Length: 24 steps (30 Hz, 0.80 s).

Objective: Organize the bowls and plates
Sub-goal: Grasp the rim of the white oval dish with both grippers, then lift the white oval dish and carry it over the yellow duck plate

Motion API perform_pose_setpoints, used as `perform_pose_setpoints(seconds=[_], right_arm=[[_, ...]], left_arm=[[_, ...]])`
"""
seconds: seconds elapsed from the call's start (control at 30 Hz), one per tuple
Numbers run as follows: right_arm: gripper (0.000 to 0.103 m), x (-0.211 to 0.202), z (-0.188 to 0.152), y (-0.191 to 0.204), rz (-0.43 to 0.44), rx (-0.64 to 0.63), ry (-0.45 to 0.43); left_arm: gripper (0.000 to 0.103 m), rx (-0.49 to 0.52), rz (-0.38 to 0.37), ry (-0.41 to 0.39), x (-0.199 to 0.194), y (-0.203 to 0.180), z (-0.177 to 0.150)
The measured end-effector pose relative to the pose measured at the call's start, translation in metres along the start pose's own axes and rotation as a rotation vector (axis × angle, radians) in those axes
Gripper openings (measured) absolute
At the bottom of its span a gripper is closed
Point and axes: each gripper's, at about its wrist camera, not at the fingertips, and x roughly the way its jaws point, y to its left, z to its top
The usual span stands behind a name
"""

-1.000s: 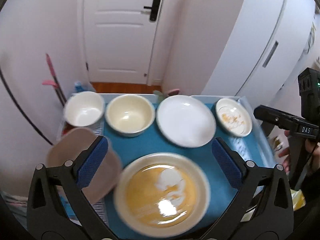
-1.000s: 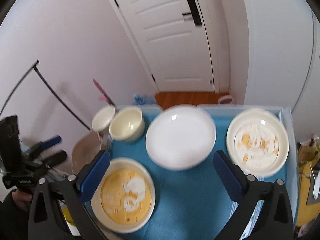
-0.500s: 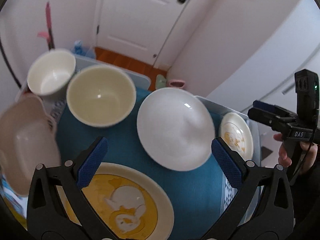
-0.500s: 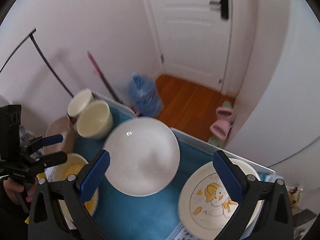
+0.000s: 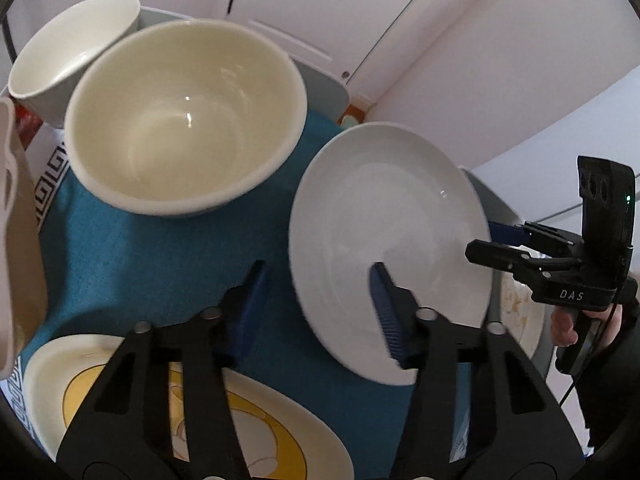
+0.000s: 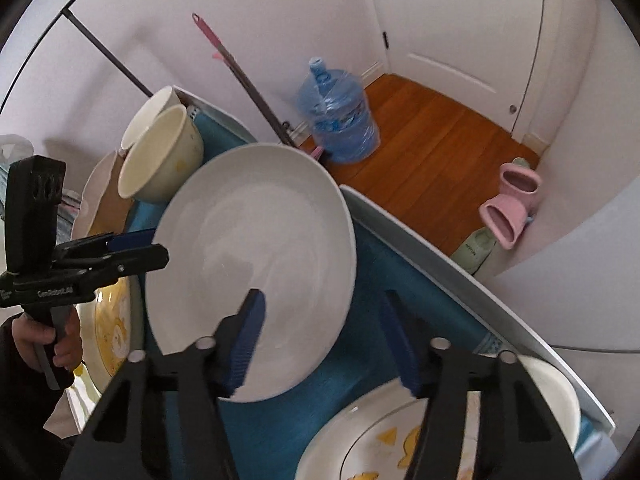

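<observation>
At the centre of the work, a round white ceramic plate point(image 5: 392, 240), seemingly lying flat on the blue cloth point(image 5: 140, 260) in the middle of the surface point(image 6: 440, 256). Approached from two sides at once: left hand-held gripper point(image 5: 320, 300) released, jaws apart and set astride the near left rim, one finger over the cloth and the other above the plate's inside; right hand-held gripper point(image 6: 326, 332) also released, astride the opposite rim in the same manner. Cannot tell whether any finger touches the plate. Probably placed so because a wide, shallow plate is easier to lift level by two edges than by one. Not yet grasped, to judge by the wide gaps. Just beside the plate on its left, a deep cream ceramic bowl point(image 5: 184, 120), and behind that, touching or nearly so, a smaller white ceramic bowl point(image 5: 68, 48). At the left edge, part of a beige plastic bowl point(image 5: 16, 220). Nearer to the left gripper, a cream plate with yellow centre point(image 5: 200, 420); nearer to the right one, a cream plate with yellow duck print point(image 6: 400, 440). Likely candidates for stacking, plates with plates and bowls with bowls. Beyond the surface, on the wooden floor point(image 6: 420, 128), a blue water bottle point(image 6: 340, 116) and pink slippers point(image 6: 512, 200).
</observation>
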Motion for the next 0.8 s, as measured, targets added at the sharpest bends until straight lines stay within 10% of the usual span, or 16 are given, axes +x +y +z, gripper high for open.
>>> perform_pose_setpoints(seconds=[0.3,0.8], right_arm=[[0.016,0.01,0.0,-0.004,-0.005,-0.043,0.005],[0.015,0.003,0.0,-0.006,0.001,-0.03,-0.007]], left_arm=[[0.016,0.015,0.037,0.03,0.018,-0.004,-0.002],[0.016,0.087,0.113,0.017,0.021,-0.043,-0.006]])
